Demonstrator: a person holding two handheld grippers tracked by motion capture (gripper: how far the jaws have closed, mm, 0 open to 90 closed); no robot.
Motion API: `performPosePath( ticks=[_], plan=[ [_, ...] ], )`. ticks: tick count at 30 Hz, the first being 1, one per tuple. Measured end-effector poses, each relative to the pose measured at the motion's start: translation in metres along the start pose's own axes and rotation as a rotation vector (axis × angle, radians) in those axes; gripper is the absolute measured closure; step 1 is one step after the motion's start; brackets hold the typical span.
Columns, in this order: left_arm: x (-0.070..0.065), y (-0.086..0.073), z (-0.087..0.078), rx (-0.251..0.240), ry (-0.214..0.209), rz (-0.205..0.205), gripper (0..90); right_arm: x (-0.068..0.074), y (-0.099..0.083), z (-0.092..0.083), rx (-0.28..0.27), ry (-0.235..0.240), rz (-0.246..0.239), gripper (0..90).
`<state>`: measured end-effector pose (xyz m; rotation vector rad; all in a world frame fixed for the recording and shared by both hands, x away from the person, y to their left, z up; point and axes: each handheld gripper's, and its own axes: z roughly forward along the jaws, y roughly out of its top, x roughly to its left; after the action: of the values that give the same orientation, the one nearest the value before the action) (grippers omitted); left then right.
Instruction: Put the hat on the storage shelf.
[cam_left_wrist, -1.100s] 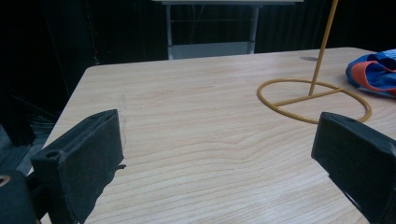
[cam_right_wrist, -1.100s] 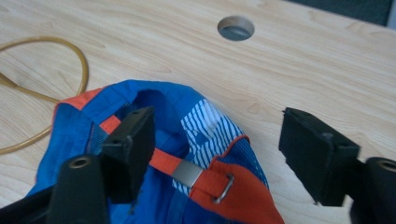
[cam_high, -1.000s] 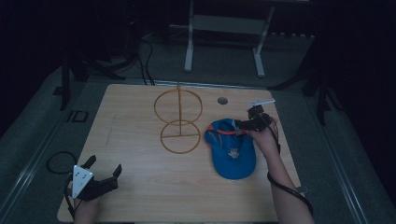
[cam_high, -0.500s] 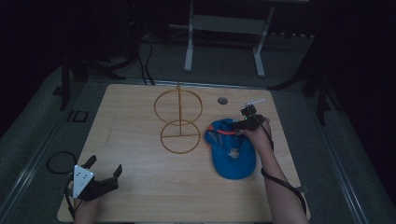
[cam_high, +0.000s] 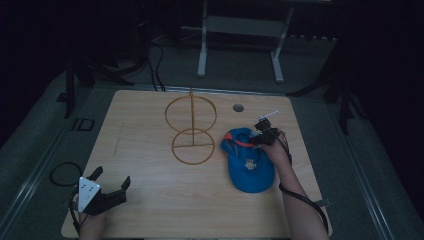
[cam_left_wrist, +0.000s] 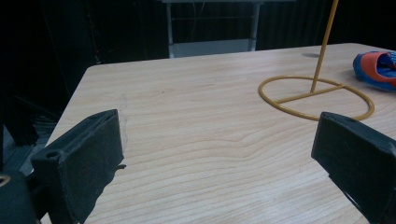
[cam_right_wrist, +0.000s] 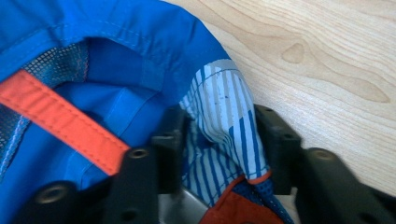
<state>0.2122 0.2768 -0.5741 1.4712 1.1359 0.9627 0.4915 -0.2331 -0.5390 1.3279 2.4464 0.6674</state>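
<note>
Both grippers busy-ish: right gripper (cam_high: 262, 134) jaws just closed, pinching the blue cap's (cam_high: 248, 162) back edge beside the yellow wire stand (cam_high: 191, 131), left gripper (cam_high: 111, 182) spread wide over the table (cam_high: 150, 200)

Dark lab or studio: lone wooden table (cam_high: 150, 150), metal stand (cam_high: 240, 30) behind, floor cables (cam_high: 155, 70).
</note>
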Motion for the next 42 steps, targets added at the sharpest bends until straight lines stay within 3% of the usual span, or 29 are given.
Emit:
performPosePath(
  ticks=[4, 5, 9, 17, 18, 25, 30, 31, 32, 35, 39, 42],
  plan=[
    [0.000, 0.000, 0.000, 0.000, 0.000, -0.002, 2.4, 0.002, -0.001, 0.000, -0.013, 0.012, -0.023, 74.8],
    [0.000, 0.000, 0.000, -0.001, 0.001, -0.003, 2.4, 0.005, -0.001, -0.001, -0.004, -0.005, -0.045, 81.7],
    [0.000, 0.000, 0.000, 0.000, 0.004, 0.002, 2.4, 0.010, -0.002, -0.002, 0.000, -0.046, -0.067, 84.3],
    [-0.001, 0.000, 0.002, 0.016, 0.004, 0.000, 2.4, 0.007, -0.010, -0.019, -0.092, -0.050, -0.006, 85.4],
    [-0.001, 0.000, 0.002, 0.017, 0.003, -0.001, 2.4, 0.004, -0.011, -0.031, -0.140, -0.047, 0.013, 85.4],
    [-0.005, 0.002, 0.001, 0.006, -0.041, -0.013, 2.4, 0.005, -0.013, -0.070, -0.264, -0.036, 0.033, 85.4],
    [-0.009, 0.003, 0.003, 0.033, -0.047, -0.009, 2.4, 0.011, -0.013, -0.103, -0.371, -0.028, 0.048, 85.5],
    [-0.009, 0.003, 0.003, 0.036, -0.047, -0.013, 2.4, 0.011, -0.013, -0.103, -0.371, -0.028, 0.048, 85.5],
    [-0.009, 0.003, 0.004, 0.038, -0.055, -0.025, 2.4, 0.013, -0.012, -0.114, -0.412, -0.008, 0.051, 85.4],
    [-0.009, 0.007, 0.003, 0.052, -0.101, -0.106, 2.5, 0.015, -0.012, -0.126, -0.454, 0.003, 0.057, 85.5],
    [-0.014, 0.017, 0.001, 0.074, -0.136, -0.110, 2.4, 0.021, -0.009, -0.155, -0.530, 0.018, 0.049, 85.5],
    [-0.020, 0.029, 0.000, 0.101, -0.185, -0.128, 2.5, 0.023, -0.007, -0.166, -0.551, 0.009, 0.037, 85.6]
  ],
)
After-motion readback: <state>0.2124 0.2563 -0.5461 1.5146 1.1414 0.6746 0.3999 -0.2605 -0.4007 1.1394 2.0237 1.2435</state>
